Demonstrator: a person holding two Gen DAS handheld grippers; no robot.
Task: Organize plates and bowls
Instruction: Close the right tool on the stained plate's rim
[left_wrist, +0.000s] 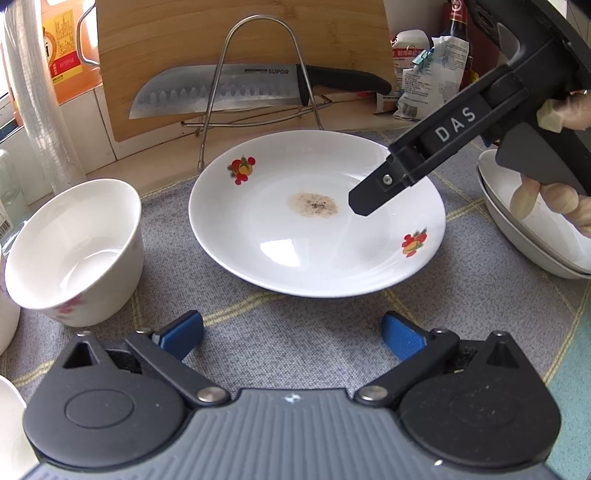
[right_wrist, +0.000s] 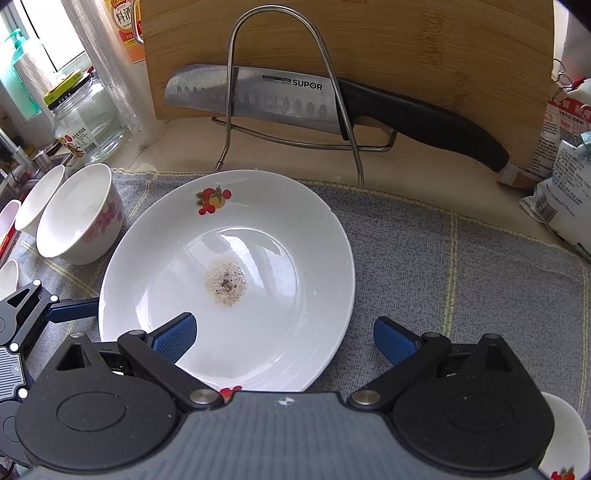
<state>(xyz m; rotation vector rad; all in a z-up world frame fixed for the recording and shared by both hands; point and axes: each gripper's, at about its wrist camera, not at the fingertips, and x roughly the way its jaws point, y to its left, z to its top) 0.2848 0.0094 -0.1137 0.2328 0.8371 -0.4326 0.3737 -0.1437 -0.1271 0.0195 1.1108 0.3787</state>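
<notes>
A white plate with fruit decals and a brown stain in its middle lies on the grey checked cloth. Just in front of its near rim my left gripper stands open and empty. My right gripper reaches in from the upper right, its tip low over the plate's right side. In the right wrist view the same plate fills the centre. There my right gripper is open, with one blue pad over the plate, the other over the cloth and the plate's right rim between them. A white flowered bowl stands left of the plate.
A kitchen knife rests on a wire rack before a bamboo cutting board. More white bowls stand far left near a glass jar. Stacked white dishes lie at the right and food bags at the back right.
</notes>
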